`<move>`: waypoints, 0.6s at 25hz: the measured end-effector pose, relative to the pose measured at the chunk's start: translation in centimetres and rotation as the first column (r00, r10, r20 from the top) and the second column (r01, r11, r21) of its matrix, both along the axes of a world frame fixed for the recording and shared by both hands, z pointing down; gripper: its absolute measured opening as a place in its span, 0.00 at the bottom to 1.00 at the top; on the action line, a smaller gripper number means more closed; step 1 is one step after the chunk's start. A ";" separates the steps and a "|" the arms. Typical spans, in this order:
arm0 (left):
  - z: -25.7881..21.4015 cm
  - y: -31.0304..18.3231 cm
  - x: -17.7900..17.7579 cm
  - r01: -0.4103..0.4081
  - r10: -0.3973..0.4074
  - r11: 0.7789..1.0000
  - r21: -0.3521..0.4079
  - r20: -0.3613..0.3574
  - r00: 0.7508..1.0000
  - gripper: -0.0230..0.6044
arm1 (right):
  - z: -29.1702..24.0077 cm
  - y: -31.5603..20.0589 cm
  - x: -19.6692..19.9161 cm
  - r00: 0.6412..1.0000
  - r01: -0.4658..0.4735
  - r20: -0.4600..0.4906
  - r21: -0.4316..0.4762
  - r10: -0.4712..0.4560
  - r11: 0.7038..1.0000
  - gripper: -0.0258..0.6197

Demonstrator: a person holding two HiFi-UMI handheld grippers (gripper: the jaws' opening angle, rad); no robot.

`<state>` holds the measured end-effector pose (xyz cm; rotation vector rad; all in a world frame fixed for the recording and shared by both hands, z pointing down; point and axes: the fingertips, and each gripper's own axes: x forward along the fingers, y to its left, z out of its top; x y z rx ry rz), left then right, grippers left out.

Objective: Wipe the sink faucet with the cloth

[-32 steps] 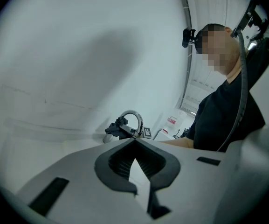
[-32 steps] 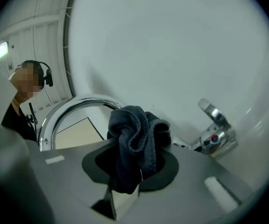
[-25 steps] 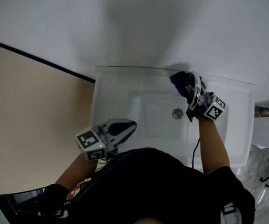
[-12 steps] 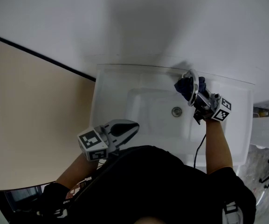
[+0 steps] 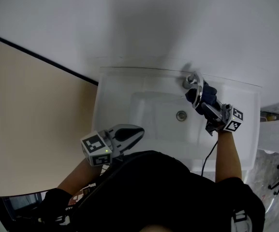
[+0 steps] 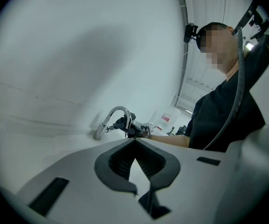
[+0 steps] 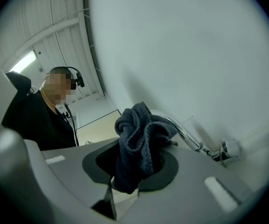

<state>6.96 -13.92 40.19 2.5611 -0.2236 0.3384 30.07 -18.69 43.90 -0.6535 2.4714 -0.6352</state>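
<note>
Right gripper [image 5: 200,99] clamps cloth [image 7: 139,139], seemingly touching faucet [image 7: 189,135]

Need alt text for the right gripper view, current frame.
The right gripper is shut on a bunched dark blue-grey cloth, which sits at the curved chrome faucet in front of a plain white wall. A person in a dark top and headset shows at the left.

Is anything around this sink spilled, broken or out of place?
Nothing stands out. The right gripper clamps a dark cloth at the chrome faucet, the white sink shows no spill or damage, and the left gripper hovers shut and empty.
</note>
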 end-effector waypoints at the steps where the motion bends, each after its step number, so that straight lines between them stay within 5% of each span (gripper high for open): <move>1: -0.1 0.1 0.1 -0.001 0.001 1.000 0.000 -0.001 1.000 0.03 | 0.0 0.3 0.1 1.000 -0.002 0.004 -0.001 0.002 1.000 0.16; 7: -1.0 0.2 0.3 0.009 -0.009 1.000 -0.010 -0.021 1.000 0.03 | -0.8 2.7 -0.3 0.999 0.019 -0.048 -0.006 -0.019 1.000 0.16; 12: -1.3 0.1 1.1 0.005 -0.006 1.000 -0.024 -0.051 0.999 0.03 | 1.1 3.8 -1.8 0.986 0.045 -0.159 -0.055 -0.054 0.997 0.16; 15: -0.6 0.1 1.0 -0.011 0.010 1.000 -0.011 -0.015 1.000 0.03 | 3.6 4.7 -4.3 0.949 0.096 -0.288 -0.118 -0.127 0.988 0.16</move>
